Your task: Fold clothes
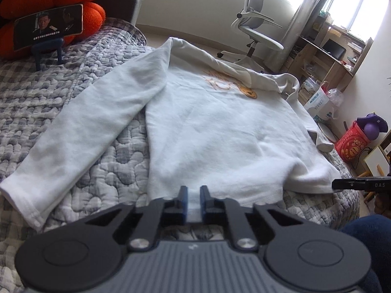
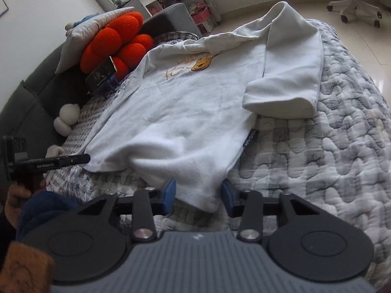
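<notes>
My left tongs [image 1: 194, 196] are clamped on the bottom hem of the white sweatshirt [image 1: 220, 131]: a narrow strip of the cloth shows pinched between the two blue pads [image 1: 185, 199], which stand almost together. From the right wrist view I see the same left tongs [image 2: 85, 157] side-on, tip at the hem's left corner.

My right tongs [image 2: 198, 195] stand apart, straddling the hem's right corner. The cloth hangs loose between the blue pads [image 2: 169, 193] and I see a gap on each side, so nothing is gripped there. In the left wrist view the right tongs [image 1: 336, 184] poke in from the right edge, tip just beside the hem.

The sweatshirt lies front up on the bed, on a grey and white quilted cover [image 2: 317, 158], with an orange bear print [image 2: 199, 66] on the chest. One sleeve [image 1: 80, 127] is stretched out flat over the quilt on the left; the other sleeve [image 2: 288, 73] is folded back on the right side, its cuff resting on the body. An orange plush cushion [image 2: 117, 41] and a phone on a stand [image 1: 48, 25] sit at the far left of the bed.
</notes>
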The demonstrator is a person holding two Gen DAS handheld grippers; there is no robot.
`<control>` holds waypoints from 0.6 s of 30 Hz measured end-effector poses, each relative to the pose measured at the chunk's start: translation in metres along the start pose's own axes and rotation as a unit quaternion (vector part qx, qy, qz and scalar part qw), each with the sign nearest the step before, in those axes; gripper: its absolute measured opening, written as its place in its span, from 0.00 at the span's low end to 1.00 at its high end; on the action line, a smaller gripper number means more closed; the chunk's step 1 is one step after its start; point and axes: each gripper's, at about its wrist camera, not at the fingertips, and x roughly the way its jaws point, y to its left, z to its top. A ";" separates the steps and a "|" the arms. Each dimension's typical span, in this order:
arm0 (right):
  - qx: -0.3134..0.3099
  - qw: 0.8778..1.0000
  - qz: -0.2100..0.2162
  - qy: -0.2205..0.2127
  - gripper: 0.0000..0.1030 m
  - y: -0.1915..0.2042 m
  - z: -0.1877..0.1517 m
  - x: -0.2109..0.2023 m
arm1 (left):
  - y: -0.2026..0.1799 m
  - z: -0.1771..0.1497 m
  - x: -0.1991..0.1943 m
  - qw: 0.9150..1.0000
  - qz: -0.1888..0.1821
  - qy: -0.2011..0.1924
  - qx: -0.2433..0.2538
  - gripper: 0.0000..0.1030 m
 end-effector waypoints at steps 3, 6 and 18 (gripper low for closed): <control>-0.002 1.000 -0.024 -0.007 0.13 -0.001 -0.003 -0.003 | 0.002 -0.001 0.000 1.000 -0.001 -0.005 -0.013 0.00; 0.002 0.999 -0.033 -0.018 0.11 -0.004 -0.003 -0.011 | 0.004 0.002 -0.010 0.999 0.016 -0.025 -0.016 0.00; 0.022 0.997 -0.052 -0.046 0.30 -0.006 -0.011 -0.011 | 0.018 -0.006 -0.012 0.999 0.028 -0.023 -0.033 0.59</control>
